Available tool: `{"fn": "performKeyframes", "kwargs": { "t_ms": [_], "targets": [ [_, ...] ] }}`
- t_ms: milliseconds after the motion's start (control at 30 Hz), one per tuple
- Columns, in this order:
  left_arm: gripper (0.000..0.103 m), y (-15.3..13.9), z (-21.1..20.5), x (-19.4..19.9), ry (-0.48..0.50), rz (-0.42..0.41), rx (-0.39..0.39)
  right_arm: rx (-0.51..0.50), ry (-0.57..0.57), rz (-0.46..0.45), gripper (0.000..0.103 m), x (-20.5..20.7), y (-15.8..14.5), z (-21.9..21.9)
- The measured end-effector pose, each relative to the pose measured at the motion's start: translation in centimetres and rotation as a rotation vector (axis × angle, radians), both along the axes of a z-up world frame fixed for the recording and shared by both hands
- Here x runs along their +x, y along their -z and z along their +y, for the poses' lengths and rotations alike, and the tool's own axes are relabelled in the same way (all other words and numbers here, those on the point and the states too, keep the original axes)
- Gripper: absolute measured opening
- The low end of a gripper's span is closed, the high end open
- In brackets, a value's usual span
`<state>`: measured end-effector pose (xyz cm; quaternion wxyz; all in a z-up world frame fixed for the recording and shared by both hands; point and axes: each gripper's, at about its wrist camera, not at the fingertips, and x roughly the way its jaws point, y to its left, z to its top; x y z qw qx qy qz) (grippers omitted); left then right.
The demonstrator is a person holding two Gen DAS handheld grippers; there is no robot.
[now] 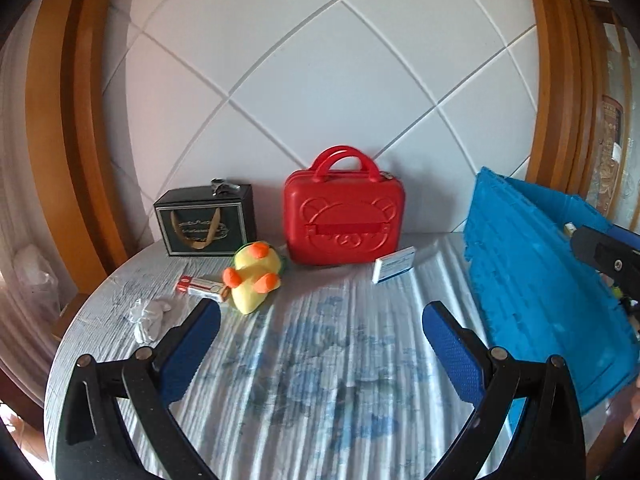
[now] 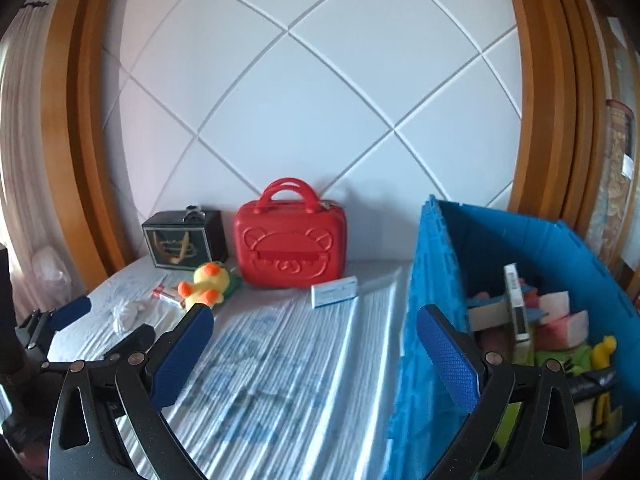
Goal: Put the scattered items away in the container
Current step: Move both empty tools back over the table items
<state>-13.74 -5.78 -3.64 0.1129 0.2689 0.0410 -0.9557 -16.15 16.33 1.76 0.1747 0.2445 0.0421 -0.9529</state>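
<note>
Lying loose on the cloth-covered surface (image 1: 320, 340), the remaining clutter sits ahead of both tongs, while the blue crate (image 2: 440, 280) that receives it stands at the right. From the left tongs (image 1: 322, 326), whose blue pads are spread wide with nothing between them, the yellow plush duck (image 1: 254, 276) lies at about eleven o'clock, with the red-and-white carton (image 1: 202, 286) touching its left side and the crumpled white wrapper (image 1: 150, 314) further round toward ten. The small white-and-blue box (image 1: 394, 265) lies at about one o'clock, just in front of the red bear case (image 1: 344, 220); its long axis runs left to right with the right end angled away. The right tongs (image 2: 316, 328) are likewise parted and empty, hanging beside the crate's near wall, and from them that same box (image 2: 334, 291) sits almost dead ahead at twelve, so they look the better placed for it. The duck group falls at ten o'clock from the right tongs and looks closer to the left tongs, which I judge the natural choice there. Inside the crate lie sponges, a tall slim box and some toys, though the heap is too jumbled to name surely. A dark gift box (image 1: 206, 220) stands at the back left against the wall; whether it counts as clutter I cannot tell.
</note>
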Motion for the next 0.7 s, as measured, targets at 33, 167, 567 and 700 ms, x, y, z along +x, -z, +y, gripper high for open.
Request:
{"fn": "performKeyframes", "kwargs": {
  "t_ms": [33,167,567,700],
  "targets": [
    [0.103,0.6,-2.0,-0.5,-0.013,-0.019,-0.002,0.000,0.012,-0.026,0.103,-0.6,0.6,-1.2],
    [0.103,3.2,-10.4,-3.3,-0.082,-0.093,0.039,-0.010,0.062,-0.162,0.103,-4.7,3.5,-4.6],
    [0.103,13.9,-30.0,-16.7,-0.348,-0.332,0.210,0.035,0.278,-0.458,0.103,-23.8,14.2,-6.7],
    [0.103,19.0,-35.2,-22.3,-0.443,-0.436,0.300,0.029,0.289,-0.521,0.103,-31.0,17.9,-8.0]
  ]
}}
